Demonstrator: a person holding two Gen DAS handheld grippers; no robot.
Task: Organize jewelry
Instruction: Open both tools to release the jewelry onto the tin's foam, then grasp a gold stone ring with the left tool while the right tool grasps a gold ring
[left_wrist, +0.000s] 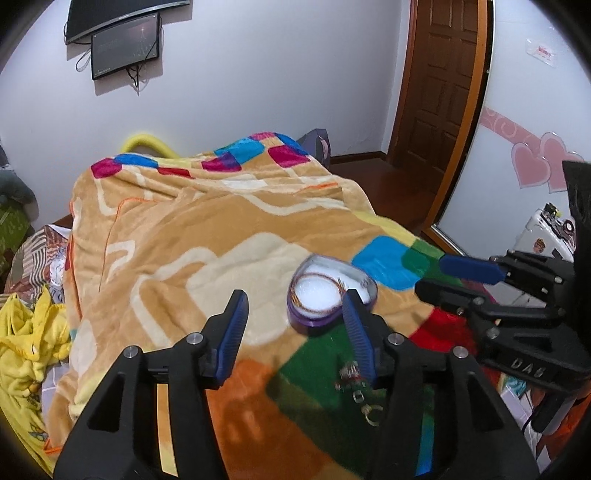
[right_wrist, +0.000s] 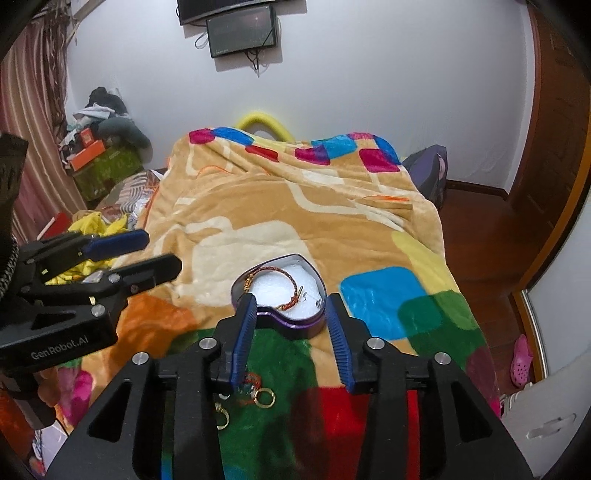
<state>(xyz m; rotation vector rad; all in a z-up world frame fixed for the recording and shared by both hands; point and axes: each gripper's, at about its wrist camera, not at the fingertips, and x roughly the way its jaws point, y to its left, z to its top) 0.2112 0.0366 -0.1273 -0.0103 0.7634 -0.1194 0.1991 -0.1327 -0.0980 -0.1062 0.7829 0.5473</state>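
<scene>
Left gripper: jaws spread wide, nothing between them, hovering over the blanket. Its open stance suggests readiness to pick, not carry.

Heart-shaped tin: lies at 12 o'clock from the right gripper, open, white padding inside, so it appears to serve as the receiving container. A braided bracelet is coiled inside on the padding; a small metallic piece sits near its rim, too small to identify.

Loose jewelry: rings and a beaded piece remain on the green patch at 6 o'clock from the tin, not yet stowed.

Right gripper: jaws wide, empty, flanking the tin's near edge without evident contact.
</scene>
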